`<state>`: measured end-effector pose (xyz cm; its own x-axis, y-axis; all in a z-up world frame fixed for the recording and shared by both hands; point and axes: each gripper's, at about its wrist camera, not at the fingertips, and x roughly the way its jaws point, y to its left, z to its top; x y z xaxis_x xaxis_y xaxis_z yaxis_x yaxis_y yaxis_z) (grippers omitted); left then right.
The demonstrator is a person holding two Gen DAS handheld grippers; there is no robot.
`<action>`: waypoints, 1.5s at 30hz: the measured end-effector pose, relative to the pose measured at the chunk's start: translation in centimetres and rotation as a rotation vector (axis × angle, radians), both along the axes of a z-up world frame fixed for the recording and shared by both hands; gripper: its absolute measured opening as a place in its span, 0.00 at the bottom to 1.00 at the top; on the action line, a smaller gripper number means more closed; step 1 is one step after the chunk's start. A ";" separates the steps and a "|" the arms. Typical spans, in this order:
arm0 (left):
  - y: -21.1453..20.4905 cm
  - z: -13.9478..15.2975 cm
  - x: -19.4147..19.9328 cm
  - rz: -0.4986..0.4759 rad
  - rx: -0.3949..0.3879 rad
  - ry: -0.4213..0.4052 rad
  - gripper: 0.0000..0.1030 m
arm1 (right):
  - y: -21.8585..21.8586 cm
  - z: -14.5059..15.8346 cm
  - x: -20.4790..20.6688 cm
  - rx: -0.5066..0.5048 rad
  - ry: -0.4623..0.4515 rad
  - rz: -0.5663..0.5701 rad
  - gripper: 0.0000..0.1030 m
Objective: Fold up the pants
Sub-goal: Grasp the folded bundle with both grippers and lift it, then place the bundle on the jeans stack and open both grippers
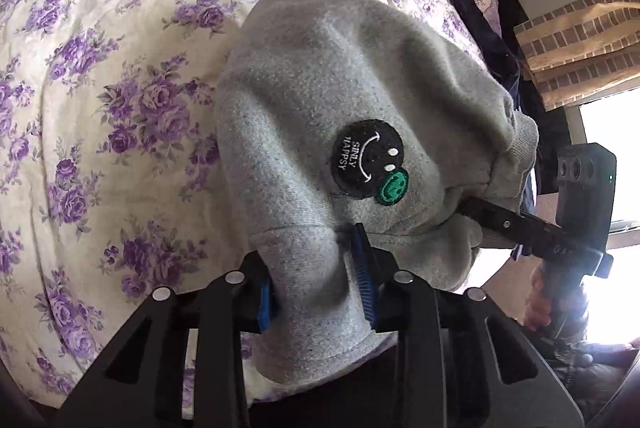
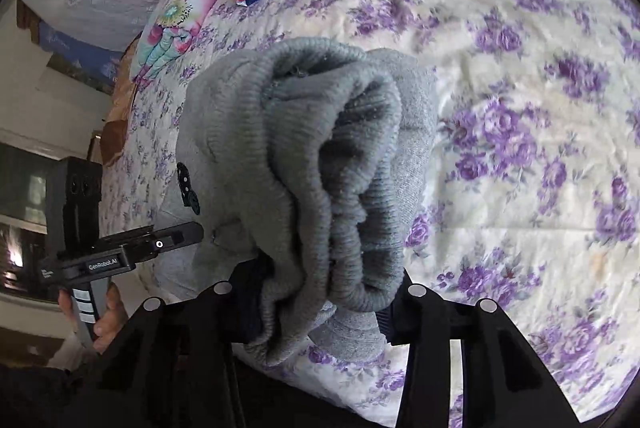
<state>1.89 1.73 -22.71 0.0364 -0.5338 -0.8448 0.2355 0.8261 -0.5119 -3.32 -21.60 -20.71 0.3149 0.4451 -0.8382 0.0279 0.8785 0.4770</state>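
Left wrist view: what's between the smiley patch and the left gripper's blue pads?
Only the grey sweatpants' own fabric, running from the smiley patch down into the left gripper; nothing else.

Left gripper [image 1: 316, 292] clamps pants [image 1: 320, 100] (grey).

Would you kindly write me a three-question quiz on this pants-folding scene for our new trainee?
1. True or false: both grippers grip the grey pants.
2. What colour is the small smiley beside the black patch? A) red B) green C) yellow
3. What part of the pants does the right gripper hold?

Key:
1. True: the left gripper pinches a fold, and the right is shut on the cloth too.
2. B: the small smiley is green.
3. The ribbed waistband, bunched between its fingers above the floral bedspread.
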 end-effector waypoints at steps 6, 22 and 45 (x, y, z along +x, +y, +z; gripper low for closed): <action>0.6 5.9 3.3 0.028 -0.039 -0.150 0.26 | 0.2 5.1 4.3 -0.058 -0.147 0.038 0.42; 0.1 14.8 38.6 0.089 0.009 -0.329 0.26 | -0.4 15.5 40.4 -0.099 -0.330 0.063 0.42; 3.9 10.5 34.1 0.189 0.140 -0.441 0.93 | -1.0 14.5 36.7 -0.469 -0.350 -0.007 0.69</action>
